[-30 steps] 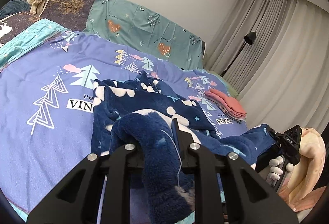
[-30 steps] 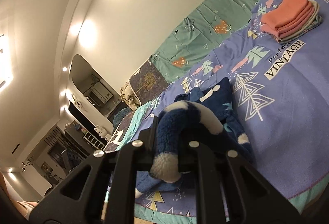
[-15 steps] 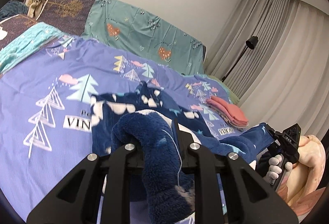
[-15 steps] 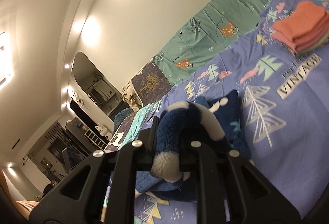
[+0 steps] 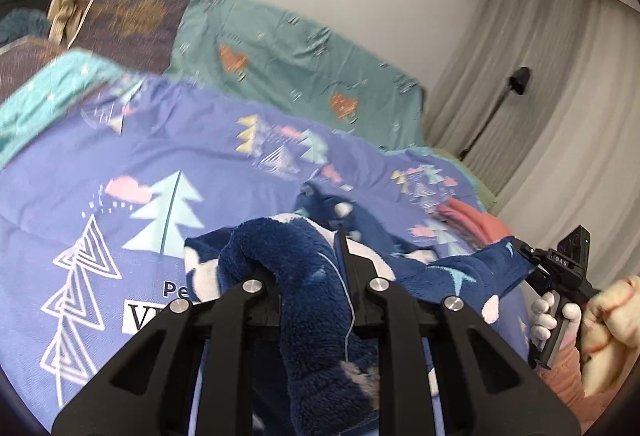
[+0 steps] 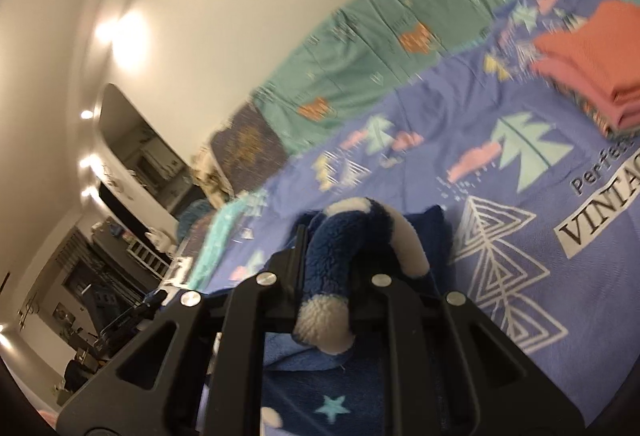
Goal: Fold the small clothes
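Left tongs (image 5: 316,268) and right tongs (image 6: 326,268) each clench 1 fleece garment (image 5: 320,316) edge, carrying it over the bed (image 5: 120,155) for folding.

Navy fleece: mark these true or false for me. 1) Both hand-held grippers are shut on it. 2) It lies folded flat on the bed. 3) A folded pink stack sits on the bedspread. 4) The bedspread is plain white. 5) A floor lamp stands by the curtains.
1) True: the left hand-held gripper and right hand-held gripper each pinch the navy fleece.
2) False: it is bunched and held up off the bed.
3) True: pink stack on the bedspread.
4) False: it is purple with tree prints.
5) True: floor lamp, curtains.
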